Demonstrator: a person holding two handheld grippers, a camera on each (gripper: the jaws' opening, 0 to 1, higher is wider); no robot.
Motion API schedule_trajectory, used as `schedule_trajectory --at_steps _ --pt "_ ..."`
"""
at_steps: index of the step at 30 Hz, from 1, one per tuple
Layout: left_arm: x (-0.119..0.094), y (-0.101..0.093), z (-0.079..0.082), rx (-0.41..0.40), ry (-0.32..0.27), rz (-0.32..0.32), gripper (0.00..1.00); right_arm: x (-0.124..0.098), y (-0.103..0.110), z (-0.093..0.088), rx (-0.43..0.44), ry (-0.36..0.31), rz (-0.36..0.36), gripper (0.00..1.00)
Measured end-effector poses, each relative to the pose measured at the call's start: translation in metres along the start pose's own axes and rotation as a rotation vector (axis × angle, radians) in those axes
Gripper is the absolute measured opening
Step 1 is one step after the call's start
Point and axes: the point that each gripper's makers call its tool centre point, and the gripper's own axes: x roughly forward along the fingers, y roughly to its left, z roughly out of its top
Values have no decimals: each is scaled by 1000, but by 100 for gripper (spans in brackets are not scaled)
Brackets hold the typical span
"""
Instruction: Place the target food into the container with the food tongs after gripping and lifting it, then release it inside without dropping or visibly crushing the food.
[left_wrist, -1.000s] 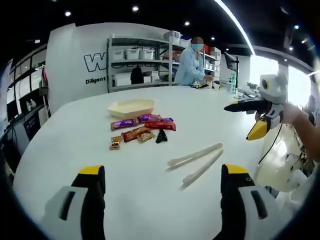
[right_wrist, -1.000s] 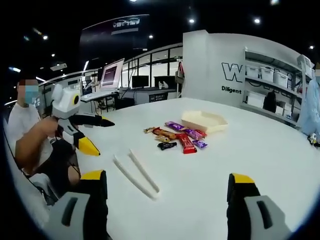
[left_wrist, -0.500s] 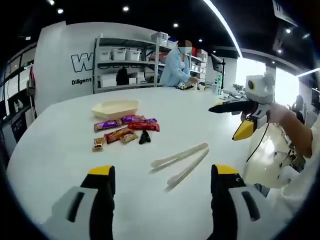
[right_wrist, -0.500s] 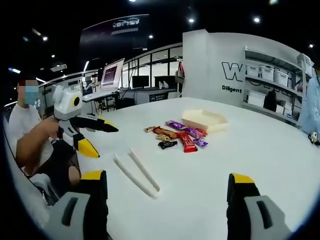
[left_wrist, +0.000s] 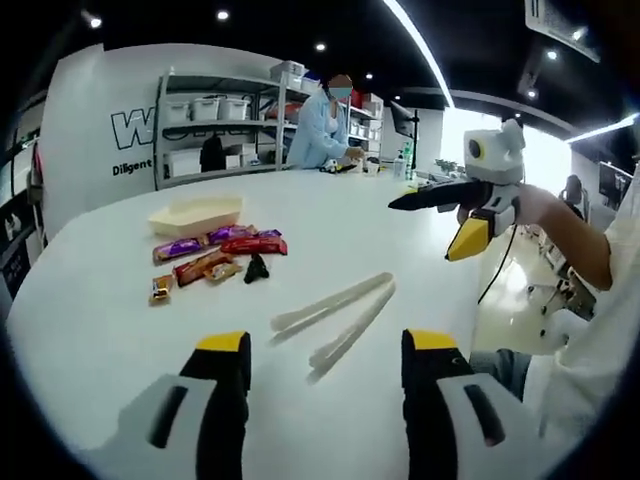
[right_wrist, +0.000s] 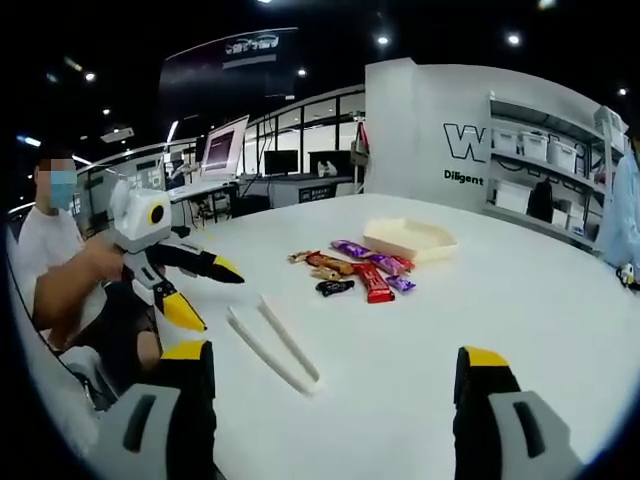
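Hovering above the white worktop (left_wrist: 90, 320), the left claw (left_wrist: 322, 400) with jaws spread wide apart and nothing between them. Lying flat just ahead of it, between the jaw tips and slightly toward the right one, the pale food tongs (left_wrist: 335, 315), arms a little splayed. Farther ahead and to the left, a loose cluster of wrapped snack bars (left_wrist: 215, 258) in purple, red and orange, with a small dark packet (left_wrist: 257, 269) at the near edge. Beyond the cluster, the shallow cream container (left_wrist: 195, 214), untouched and with no food visible in it. Off to the upper right, the right claw (left_wrist: 450, 215) held in a hand, jaws parted, well above the worktop.

Seen from the right claw (right_wrist: 335, 400), jaws likewise wide apart and holding nothing. Tongs (right_wrist: 275, 345) just ahead toward its left jaw; snack bars (right_wrist: 355, 272) farther ahead, container (right_wrist: 408, 240) behind them. At far left, the left claw (right_wrist: 205, 290), jaws parted, beside a seated person (right_wrist: 60, 280). In the background, shelving (left_wrist: 215, 125) with bins.
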Motion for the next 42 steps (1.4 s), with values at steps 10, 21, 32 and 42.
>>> schedule_trajectory --at_steps 10,21,32,42 --pt "9 -6 -3 4 5 -60 51 0 -1 2 -3 0 -2 98" --pt "14 -10 -3 10 5 -95 48 -5 -4 2 -1 0 -14 98" --pt "15 -11 0 31 -18 -114 44 -7 -2 4 -4 -6 -13 98" --pt "16 -14 -5 43 -10 -132 41 -10 -1 9 -8 -20 -16 98"
